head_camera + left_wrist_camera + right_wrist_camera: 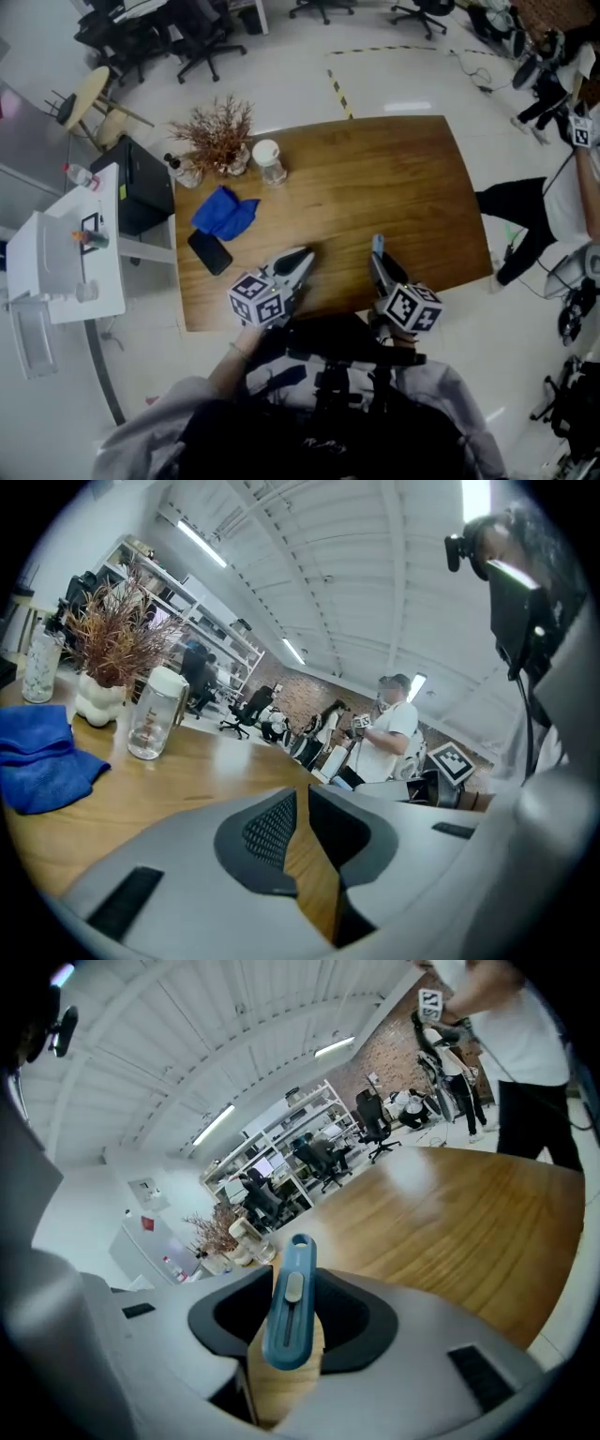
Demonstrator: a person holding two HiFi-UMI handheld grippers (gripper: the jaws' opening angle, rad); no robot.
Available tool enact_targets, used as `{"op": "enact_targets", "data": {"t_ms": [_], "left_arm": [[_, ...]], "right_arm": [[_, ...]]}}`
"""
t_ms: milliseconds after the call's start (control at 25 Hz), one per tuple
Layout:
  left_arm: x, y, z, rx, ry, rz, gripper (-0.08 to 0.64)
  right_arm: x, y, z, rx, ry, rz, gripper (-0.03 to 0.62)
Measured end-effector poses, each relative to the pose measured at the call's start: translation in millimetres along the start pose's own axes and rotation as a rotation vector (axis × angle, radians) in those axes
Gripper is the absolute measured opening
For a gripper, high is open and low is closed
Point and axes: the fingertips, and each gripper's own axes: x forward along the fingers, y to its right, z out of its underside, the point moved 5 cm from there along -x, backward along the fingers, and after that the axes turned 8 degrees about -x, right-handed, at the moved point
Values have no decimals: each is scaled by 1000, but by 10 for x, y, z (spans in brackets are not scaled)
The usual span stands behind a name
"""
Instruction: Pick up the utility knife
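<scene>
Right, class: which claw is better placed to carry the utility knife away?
The right claw: the blue utility knife sits clamped in it. The left claw holds nothing; only the table shows through its narrow gap.

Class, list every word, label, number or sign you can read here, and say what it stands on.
No text can be read.
Print on the glass jar: too blurred to read.
The marker cubes on the left hand-held gripper and right hand-held gripper: square patterns, no words.
The utility knife: no print visible.
</scene>
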Motion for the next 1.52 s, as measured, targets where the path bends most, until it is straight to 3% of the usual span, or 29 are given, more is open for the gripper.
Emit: {"op": "enact_targets", "data": {"t_ms": [240,560,920,1160,1520], "left_arm": [[84,42,-149,-10,25,71,38],[80,-5,-212,-21,27,75,37],[-14,-103,-146,59,-43,7,23],[-5,-155,-216,21,21,-1,21],[-12,-193,-188,1,14,-13,23]], "right_arm": [[-52,-49,-143,16,48,-4,152],[-84,-194,-296,17,87,-37,152],[20,-247,-220,5,52,-41,152],[65,-238,-219,-11,36,-39,152],[150,-144,-146,-35,-4,-12,152]]}}
